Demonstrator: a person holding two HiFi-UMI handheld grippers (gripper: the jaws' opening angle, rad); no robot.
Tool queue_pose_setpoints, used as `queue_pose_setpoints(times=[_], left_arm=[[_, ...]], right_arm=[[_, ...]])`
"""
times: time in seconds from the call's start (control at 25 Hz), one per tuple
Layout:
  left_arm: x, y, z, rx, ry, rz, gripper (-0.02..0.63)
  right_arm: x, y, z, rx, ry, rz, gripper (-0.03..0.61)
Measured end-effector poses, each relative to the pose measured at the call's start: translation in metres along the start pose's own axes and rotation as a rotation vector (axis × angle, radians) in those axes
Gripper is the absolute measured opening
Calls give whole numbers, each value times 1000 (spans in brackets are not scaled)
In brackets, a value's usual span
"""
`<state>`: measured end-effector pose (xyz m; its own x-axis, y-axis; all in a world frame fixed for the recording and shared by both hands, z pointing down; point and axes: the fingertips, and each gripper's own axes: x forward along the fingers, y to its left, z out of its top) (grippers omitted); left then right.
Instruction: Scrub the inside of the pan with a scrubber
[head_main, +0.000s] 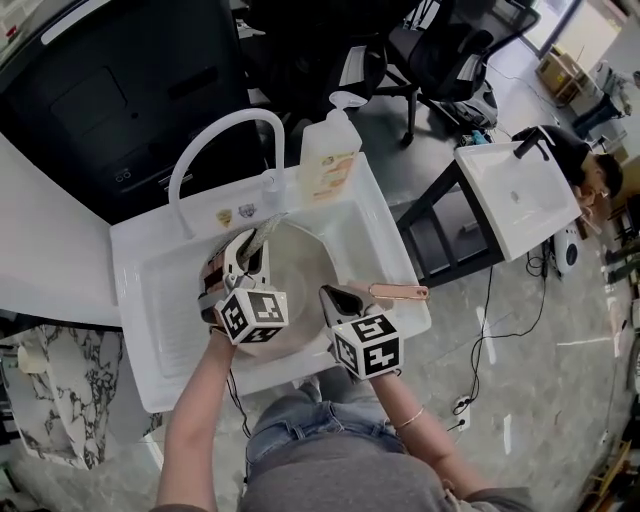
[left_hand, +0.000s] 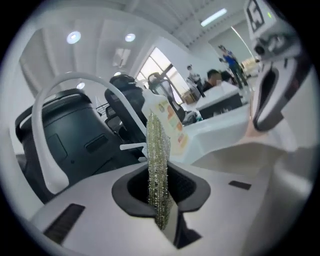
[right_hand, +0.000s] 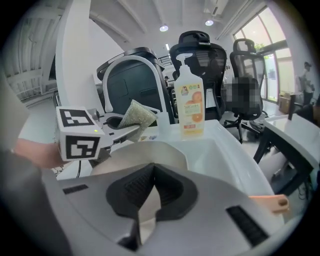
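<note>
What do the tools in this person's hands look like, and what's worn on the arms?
The left gripper and right gripper both have pale grey-white shells, with black ribbed pads lining the jaws. Each carries a cube printed with black-and-white square markers. No sleeves cover the forearms. A thin bracelet circles the right wrist.

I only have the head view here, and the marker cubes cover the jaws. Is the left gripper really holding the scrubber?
Observer: Yes. Its own view shows the left gripper shut on the scrubber, a thin glittery pad seen edge-on.
Reviewer: And the other one?
Observer: The right gripper view shows the right gripper shut on the rim of the pan, with the handle off to its right.
Reviewer: Is the scrubber on the pan?
Observer: From the right gripper view it appears raised above the rim, not touching.
</note>
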<state>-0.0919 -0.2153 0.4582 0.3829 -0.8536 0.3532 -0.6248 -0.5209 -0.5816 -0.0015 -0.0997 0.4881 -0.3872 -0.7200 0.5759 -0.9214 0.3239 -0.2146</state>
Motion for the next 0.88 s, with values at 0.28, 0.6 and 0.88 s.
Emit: queue_pose_setpoints(times=[0.28, 0.6, 0.88], left_arm=[[-49, -15, 17, -373, -99, -53, 61], [-100, -4, 11, -641, -141, -36, 61], [-135, -3, 9, -688, -149, 10, 61]], right_arm=[[-13, 4, 18, 0, -122, -29, 11], [-23, 14, 38, -43, -227, -2, 11], [-37, 26, 48, -80, -295, 66, 9]])
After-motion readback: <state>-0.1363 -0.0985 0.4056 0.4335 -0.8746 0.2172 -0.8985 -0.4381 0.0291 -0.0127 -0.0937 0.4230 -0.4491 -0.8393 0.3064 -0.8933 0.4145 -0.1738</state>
